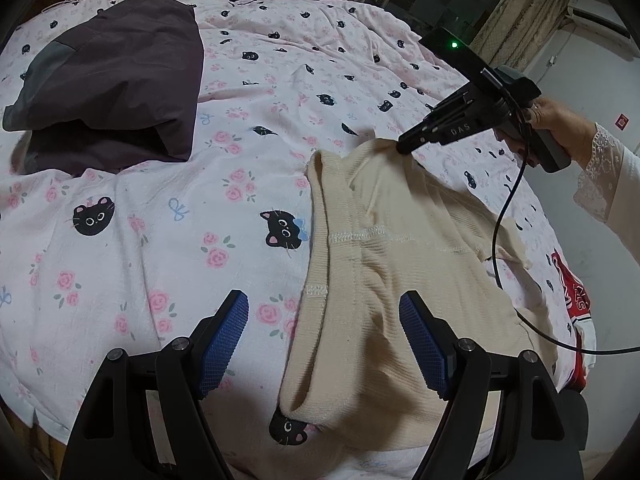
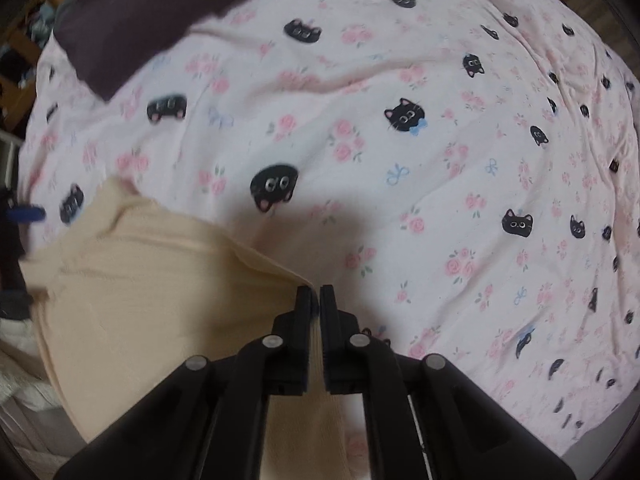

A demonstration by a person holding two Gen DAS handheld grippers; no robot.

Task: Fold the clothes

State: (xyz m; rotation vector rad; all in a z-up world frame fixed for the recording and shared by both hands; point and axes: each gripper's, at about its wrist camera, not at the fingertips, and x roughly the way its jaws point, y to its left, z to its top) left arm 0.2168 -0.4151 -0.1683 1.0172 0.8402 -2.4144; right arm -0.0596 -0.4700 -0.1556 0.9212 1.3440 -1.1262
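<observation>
My right gripper (image 2: 315, 300) fingers clamp the cream garment (image 1: 384, 280) corner; left gripper (image 1: 324, 312) fingers spread wide, hovering above it on bed (image 1: 120, 240).

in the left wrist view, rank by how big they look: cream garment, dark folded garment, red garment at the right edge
1. cream garment, though nearness to the camera inflates it
2. dark folded garment, close in area, so the top two are unsure
3. red garment, only a sliver shows

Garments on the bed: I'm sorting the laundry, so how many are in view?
3. A cream ribbed garment near the front, pinched by the right gripper; a dark folded garment at far left; a red garment at the right edge. More may lie out of view.
</observation>
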